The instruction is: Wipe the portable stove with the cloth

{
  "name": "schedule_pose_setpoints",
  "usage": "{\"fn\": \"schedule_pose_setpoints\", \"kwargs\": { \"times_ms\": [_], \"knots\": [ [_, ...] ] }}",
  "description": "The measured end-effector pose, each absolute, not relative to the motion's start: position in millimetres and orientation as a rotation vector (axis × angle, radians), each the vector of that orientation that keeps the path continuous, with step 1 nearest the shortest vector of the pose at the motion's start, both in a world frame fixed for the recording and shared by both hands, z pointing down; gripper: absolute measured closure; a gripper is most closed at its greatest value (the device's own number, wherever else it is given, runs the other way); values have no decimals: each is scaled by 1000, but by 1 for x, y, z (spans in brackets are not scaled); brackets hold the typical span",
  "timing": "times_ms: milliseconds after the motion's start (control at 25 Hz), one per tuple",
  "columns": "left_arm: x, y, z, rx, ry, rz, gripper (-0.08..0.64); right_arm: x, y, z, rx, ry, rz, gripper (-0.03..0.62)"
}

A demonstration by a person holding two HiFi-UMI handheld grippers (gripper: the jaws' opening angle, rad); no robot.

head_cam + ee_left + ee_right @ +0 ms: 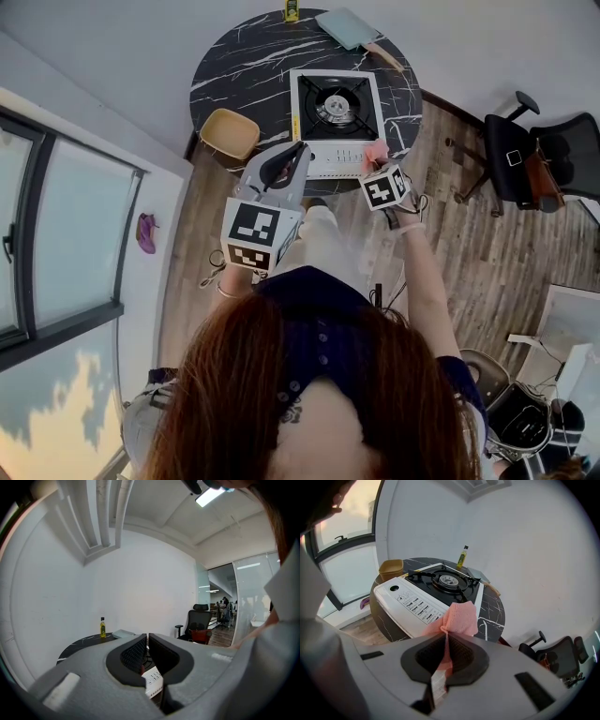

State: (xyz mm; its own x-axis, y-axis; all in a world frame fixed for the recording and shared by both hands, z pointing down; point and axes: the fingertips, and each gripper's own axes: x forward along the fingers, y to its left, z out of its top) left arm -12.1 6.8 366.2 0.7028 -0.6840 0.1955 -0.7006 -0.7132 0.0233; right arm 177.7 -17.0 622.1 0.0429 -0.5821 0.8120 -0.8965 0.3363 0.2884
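A white portable stove with a black burner top stands on a round black marble table; the right gripper view shows the stove just ahead. My right gripper is shut on a pink cloth, held in the air at the stove's near right corner; the cloth bunches out past the jaws. My left gripper hangs above the table's near edge, left of the stove, jaws almost together with nothing between them. In the left gripper view the left gripper points over the stove's control panel.
A tan bowl sits at the table's left edge. A yellow bottle and a pale green cutting board lie at the far side. Black office chairs stand to the right. A window runs along the left.
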Motion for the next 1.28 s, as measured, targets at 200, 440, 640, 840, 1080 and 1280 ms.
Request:
{"fn": "schedule_pose_setpoints", "kwargs": {
  "times_ms": [200,440,640,840,1080,1280],
  "knots": [
    [-14,6,366,2805,-1150,257,537,171,-19,621,1353,-1660,412,571],
    [-16,4,365,2800,-1160,252,537,161,-20,622,1351,-1680,412,570],
    [-18,5,366,2799,-1163,252,537,153,-18,622,1342,-1691,434,570],
    [-20,4,366,2795,-1175,250,537,144,-18,622,1329,-1705,433,571],
    [-22,2,365,2788,-1181,246,537,135,-19,621,1317,-1718,440,570],
    [-22,2,365,2785,-1183,244,537,127,-19,620,1305,-1734,448,569]
  ]
}}
